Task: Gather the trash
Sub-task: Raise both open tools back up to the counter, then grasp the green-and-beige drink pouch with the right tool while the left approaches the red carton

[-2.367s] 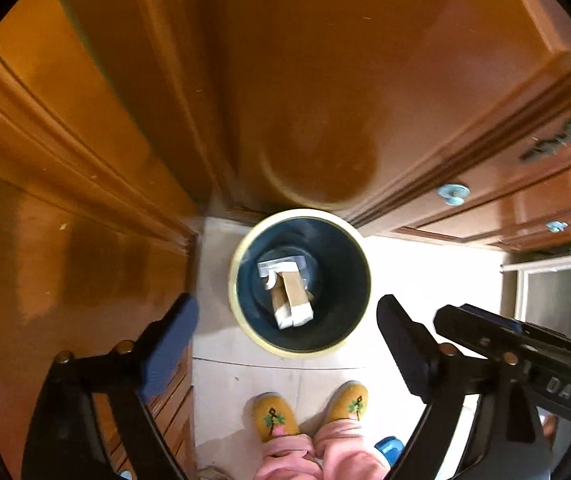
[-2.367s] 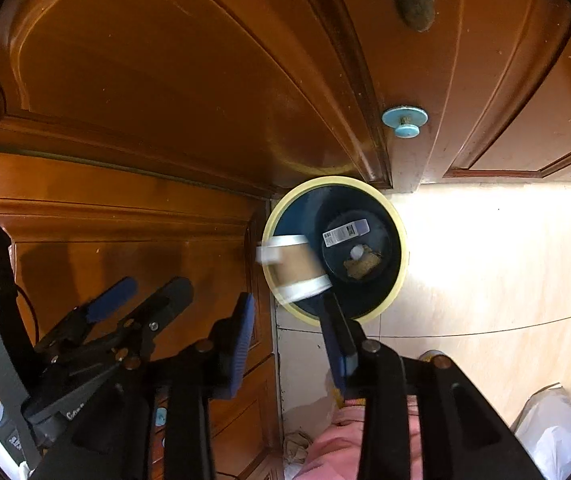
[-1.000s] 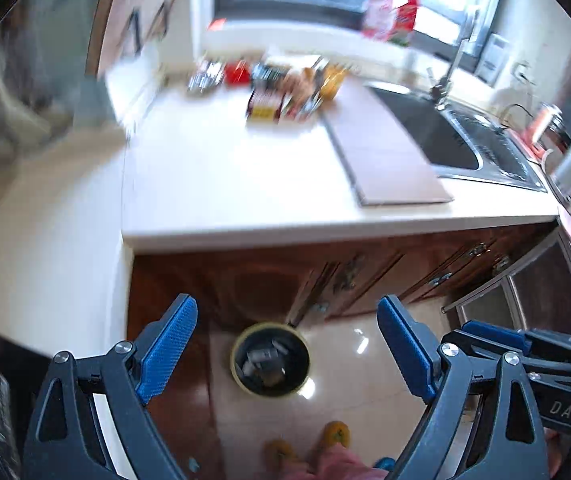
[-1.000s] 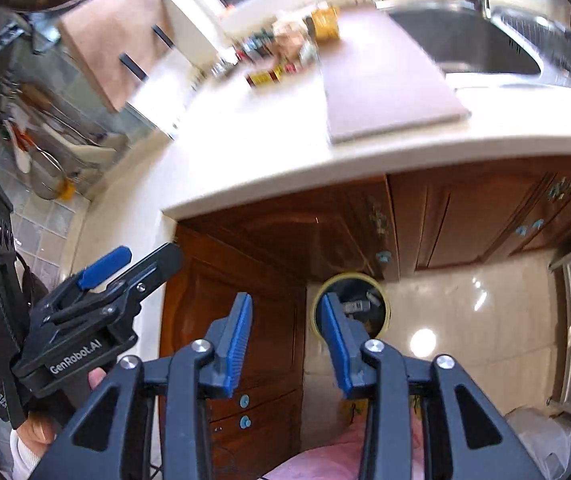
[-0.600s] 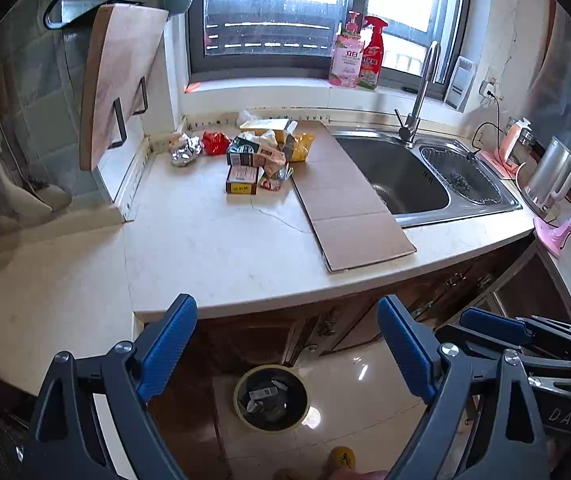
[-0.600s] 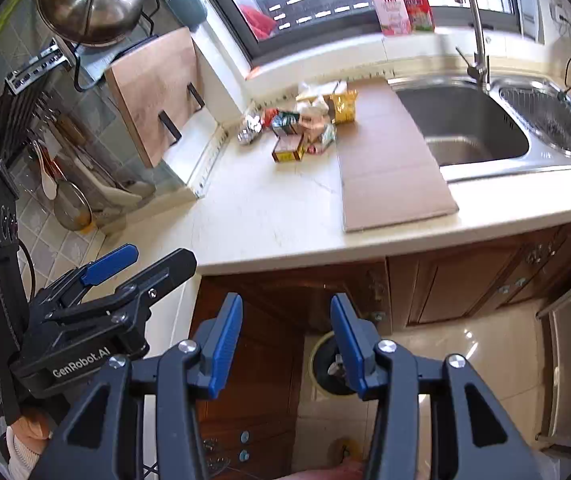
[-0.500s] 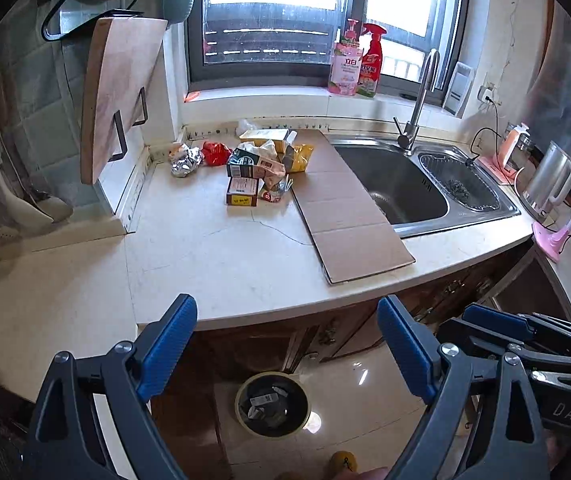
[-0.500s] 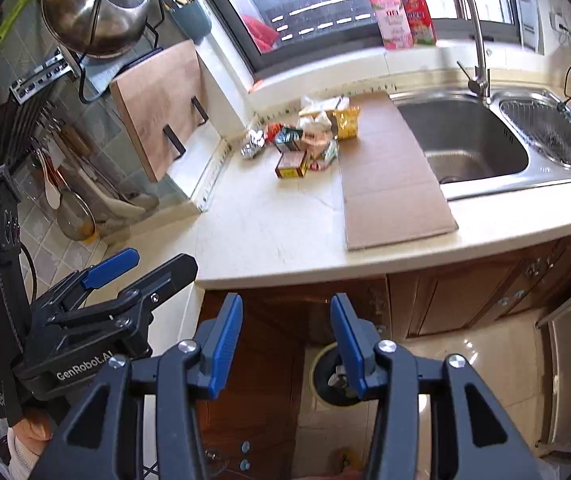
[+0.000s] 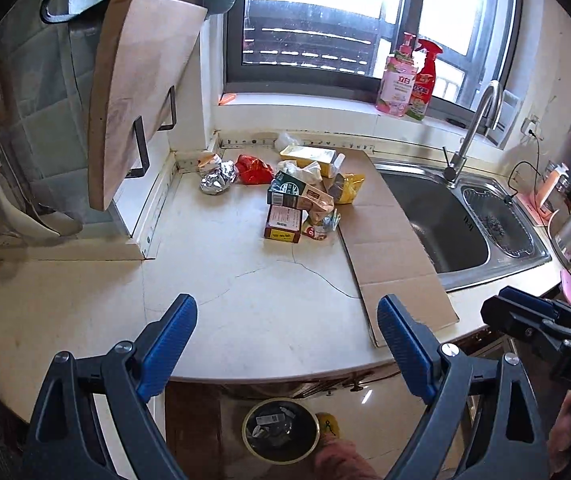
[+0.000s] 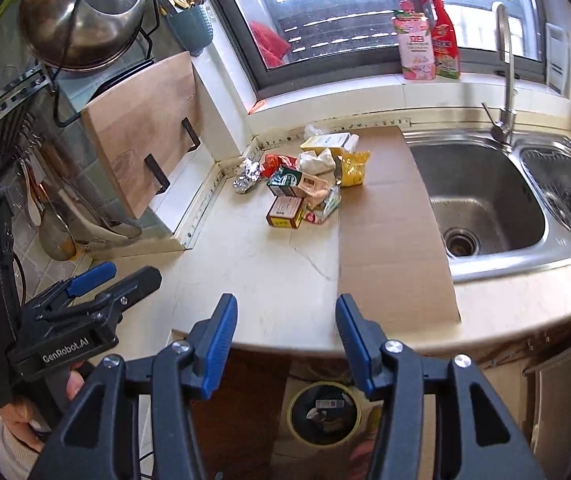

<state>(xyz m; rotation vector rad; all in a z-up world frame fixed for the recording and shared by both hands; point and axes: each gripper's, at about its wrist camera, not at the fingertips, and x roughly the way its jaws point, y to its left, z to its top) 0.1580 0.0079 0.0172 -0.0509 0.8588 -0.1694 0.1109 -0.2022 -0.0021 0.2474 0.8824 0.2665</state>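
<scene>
A heap of trash lies at the back of the white counter [image 9: 245, 304]: a foil ball [image 9: 217, 177], a red wrapper [image 9: 254, 169], a green box [image 9: 289, 193], a brown box [image 9: 284, 223] and a yellow bag [image 9: 348, 188]. The same brown box [image 10: 284, 211] shows in the right wrist view. A yellow-rimmed bin [image 9: 281, 433] with trash in it stands on the floor below the counter edge, also seen in the right wrist view [image 10: 324, 412]. My left gripper [image 9: 285, 336] and right gripper [image 10: 285, 336] are both open and empty, held above the counter's front edge.
A flat cardboard sheet [image 9: 389, 248] lies beside the steel sink [image 9: 441, 220] with its tap [image 9: 469, 136]. A wooden cutting board [image 9: 133, 96] hangs at left. Two bottles [image 9: 409, 76] stand on the window sill. A pot lid [image 10: 81, 16] hangs upper left.
Both grippers have risen from over the bin to above the counter. The right gripper let a paper cup drop into the bin and has opened wider.
</scene>
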